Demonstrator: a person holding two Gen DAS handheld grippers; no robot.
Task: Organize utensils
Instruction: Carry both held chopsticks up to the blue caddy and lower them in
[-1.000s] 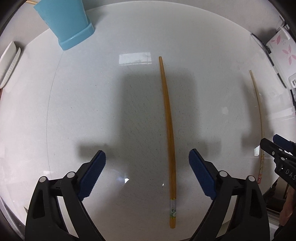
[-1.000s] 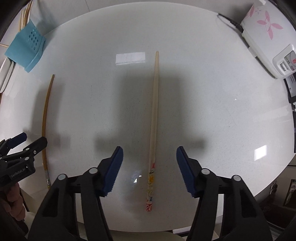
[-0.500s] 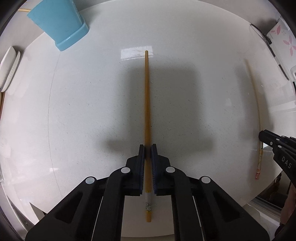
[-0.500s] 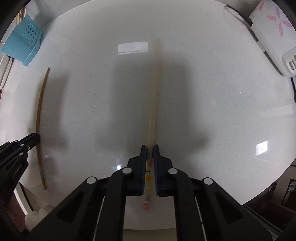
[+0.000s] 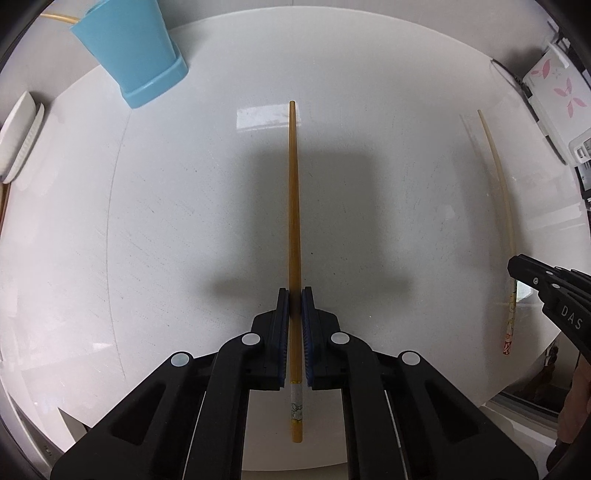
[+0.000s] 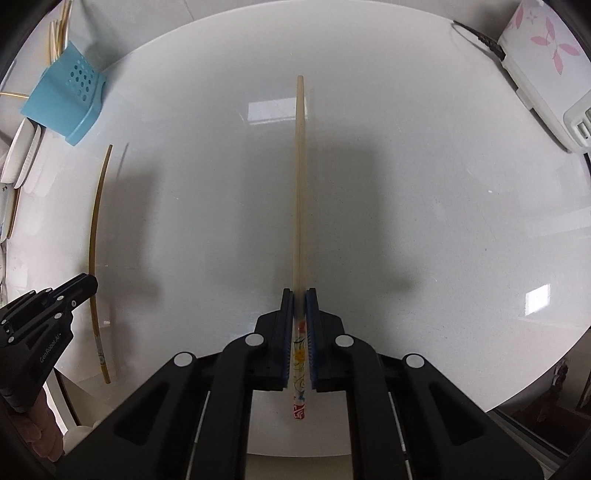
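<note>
Near the front edge of the white counter: left gripper pointed down, blue pads clamped on brown chopstick toward its decorated rear end. Shaft runs from the pads away toward the counter's far edge; patterned band and butt end project behind the pads. Whether the chopstick rests on the counter or sits just above it: cannot tell.

Alongside, toward the right edge: right gripper likewise pointed down, pads closed tight on pale chopstick at its painted end, red-tipped butt projecting rearward. Tip directed at the far edge, slightly blurred.

Both chopsticks roughly parallel, well apart. Each gripper visible at the margin of the other's view, with part of a hand behind the left one.

Far left corner of counter: blue utensil holder, perforated wall, standing on its base, several pale sticks protruding from the top. Just beside it, off the left edge: stacked white dishes set on edge.

Far right corner: white appliance with pink flower print, dark cable entering its side.

Counter surface glossy, with light reflections and grippers' shadows across the middle.
</note>
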